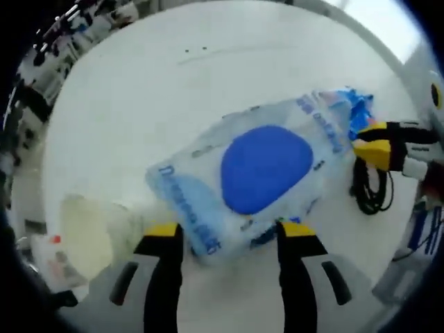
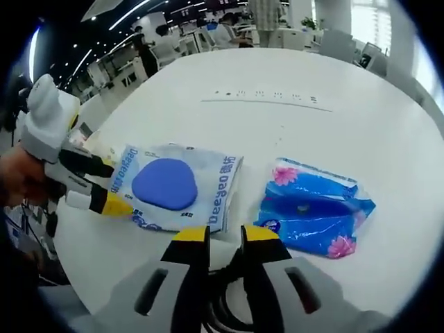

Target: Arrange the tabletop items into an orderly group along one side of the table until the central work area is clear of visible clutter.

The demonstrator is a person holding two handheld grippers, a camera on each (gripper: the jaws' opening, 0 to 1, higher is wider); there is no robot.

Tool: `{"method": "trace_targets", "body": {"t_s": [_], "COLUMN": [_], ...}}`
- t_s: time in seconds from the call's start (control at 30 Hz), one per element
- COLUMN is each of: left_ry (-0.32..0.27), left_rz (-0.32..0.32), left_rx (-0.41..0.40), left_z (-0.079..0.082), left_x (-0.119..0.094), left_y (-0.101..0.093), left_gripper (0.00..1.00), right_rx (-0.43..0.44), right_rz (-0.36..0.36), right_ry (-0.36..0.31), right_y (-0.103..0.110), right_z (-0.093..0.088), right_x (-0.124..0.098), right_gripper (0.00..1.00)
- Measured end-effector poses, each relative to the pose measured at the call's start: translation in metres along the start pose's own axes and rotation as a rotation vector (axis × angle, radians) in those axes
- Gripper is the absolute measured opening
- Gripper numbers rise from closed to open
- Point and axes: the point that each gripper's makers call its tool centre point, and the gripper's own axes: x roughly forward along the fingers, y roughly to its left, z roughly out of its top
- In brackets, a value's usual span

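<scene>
On the white round table [image 2: 333, 125] the left gripper [image 2: 114, 189] comes in from the left of the right gripper view, a person's hand [image 2: 21, 177] behind it, its yellow-tipped jaws spread to either side of the near edge of a wet-wipes pack [image 2: 173, 187]. That pack lies flat, pale and translucent with blue lettering and a big blue oval lid on top. In the left gripper view the same wet-wipes pack [image 1: 257, 173] sits just ahead of the left gripper [image 1: 229, 232], whose jaws stand wide apart, released, with the corner of the pack reaching in between the tips; I cannot tell whether either tip touches it. To the left of those jaws a clear plastic bag [image 1: 90, 232] with something pale inside lies at the table edge.

Further right in the right gripper view, apart from the wipes by a strip of bare table, lies a blue tissue packet [image 2: 312, 215] with pink flowers, flat and a little crumpled. Between and in front of the two, the right gripper [image 2: 225, 239] has its jaws drawn close, a narrow gap left between the yellow tips. A black cable [image 2: 225, 298] coils just under them; whether the jaws pinch it I cannot tell. In the left gripper view the black cable [image 1: 371, 191] hangs in loops under the right gripper [image 1: 368, 142] at the far right.
</scene>
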Motion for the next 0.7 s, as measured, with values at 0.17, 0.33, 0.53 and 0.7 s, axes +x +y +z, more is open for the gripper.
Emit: {"method": "trace_targets", "body": {"t_s": [0.17,0.33,0.53,0.7], "left_ry": [0.006,0.011,0.024,0.0], "left_rz": [-0.018,0.016,0.019,0.012], "left_rx": [-0.044,-0.063,-0.103,-0.124], "left_z": [-0.005,-0.011,-0.018,-0.03], "left_x": [0.0,-0.001,-0.009,-0.021], "left_y": [-0.003,0.006,0.005,-0.005], "left_gripper": [0.61,0.67,0.65,0.65], "right_rx": [0.005,0.019,0.028,0.026], "right_rz": [0.001,-0.002,0.012,0.021], "right_ry": [0.0,-0.012,-0.019,-0.015], "right_y": [-0.001,-0.004,-0.001,0.003], "right_z": [-0.003,-0.003,-0.002,-0.003], "right_x": [0.001,0.0,0.0,0.004], "right_gripper": [0.17,0.17,0.17,0.17]}}
